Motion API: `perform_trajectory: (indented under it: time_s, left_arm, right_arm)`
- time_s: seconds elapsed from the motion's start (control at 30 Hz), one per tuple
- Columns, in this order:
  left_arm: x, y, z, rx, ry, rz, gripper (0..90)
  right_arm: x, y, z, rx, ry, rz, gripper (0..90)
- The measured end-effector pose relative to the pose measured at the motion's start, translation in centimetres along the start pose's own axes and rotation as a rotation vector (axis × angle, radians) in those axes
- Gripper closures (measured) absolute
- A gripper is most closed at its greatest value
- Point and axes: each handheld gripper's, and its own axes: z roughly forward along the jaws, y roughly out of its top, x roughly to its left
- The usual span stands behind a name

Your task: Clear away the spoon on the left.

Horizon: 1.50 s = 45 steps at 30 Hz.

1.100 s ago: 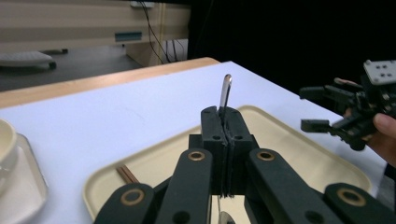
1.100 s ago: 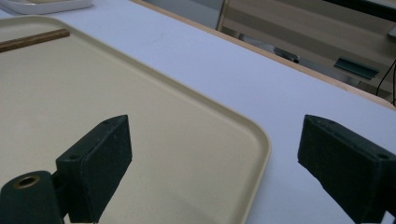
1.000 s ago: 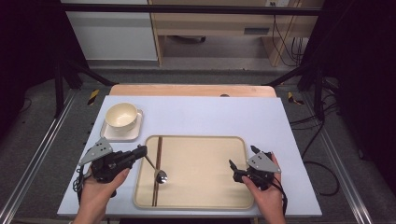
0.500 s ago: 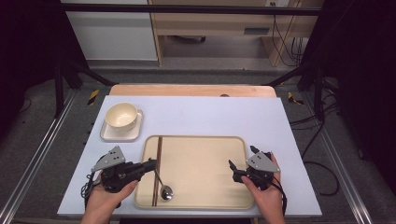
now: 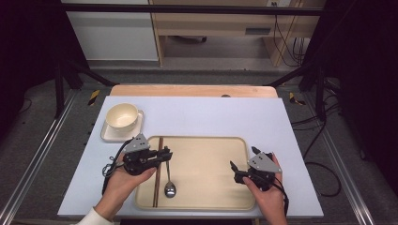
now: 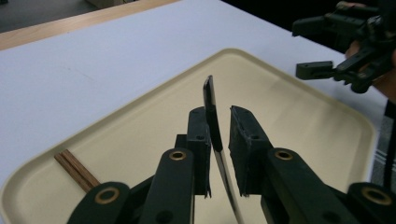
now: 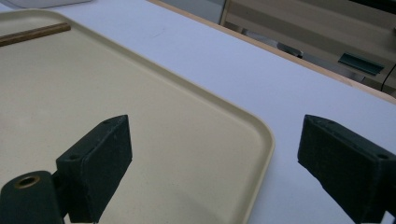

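Where the pale table (image 5: 206,112) meets the person's side, a large cream tray (image 5: 211,154) lies flat on it, and the work sits over the tray's left part. Off the tray's far left corner stands a cream cup (image 5: 121,116) on a small square saucer (image 5: 107,135). The left gripper (image 5: 165,154) hangs over the tray's left edge, its fingers (image 6: 200,140) set narrow around the handle of a spoon (image 5: 169,185); they have just been opening, and in the left gripper view the handle (image 6: 210,105) leans against the left finger while a small gap shows before the right one. The spoon runs toward the person, its bowl resting on the tray floor near the front edge. Just to its left a pair of dark wooden chopsticks (image 5: 157,178) lies lengthwise along the tray's left side. The right gripper (image 5: 234,169) hovers over the tray's right edge, well apart from the spoon, its fingers (image 7: 100,158) spread wide with nothing between them.
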Motion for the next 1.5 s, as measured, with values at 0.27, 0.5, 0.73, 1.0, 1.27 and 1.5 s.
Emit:
perform_trajectory:
  time_s: [0.27, 0.5, 0.73, 1.0, 1.27, 1.5]
  left_arm:
    - [2.1, -0.8, 3.4, 0.089, 0.031, -0.056, 77.4]
    - [3.1, -1.7, 4.8, 0.129, 0.056, -0.103, 76.5]
    - [3.3, -2.1, 5.2, 0.144, 0.119, -0.118, 67.3]
    - [3.5, -2.2, 4.6, 0.107, 0.197, -0.089, 58.7]
    - [2.9, -1.6, 4.5, 0.076, 0.249, -0.016, 45.2]
    - [3.3, -1.7, 3.9, 0.074, 0.269, -0.018, 39.6]
  right_arm:
    - [-0.1, -0.1, 0.0, 0.007, 0.008, -0.005, 10.3]
    - [-0.2, -0.2, 0.1, 0.012, 0.016, -0.007, 10.2]
    - [-0.3, -0.2, 0.1, 0.018, 0.023, -0.009, 10.2]
    - [-0.2, -0.2, 0.2, 0.019, 0.029, -0.010, 10.1]
    - [-0.2, -0.3, 0.3, 0.022, 0.035, -0.013, 10.0]
    - [-0.2, -0.3, 0.3, 0.021, 0.037, -0.011, 9.6]
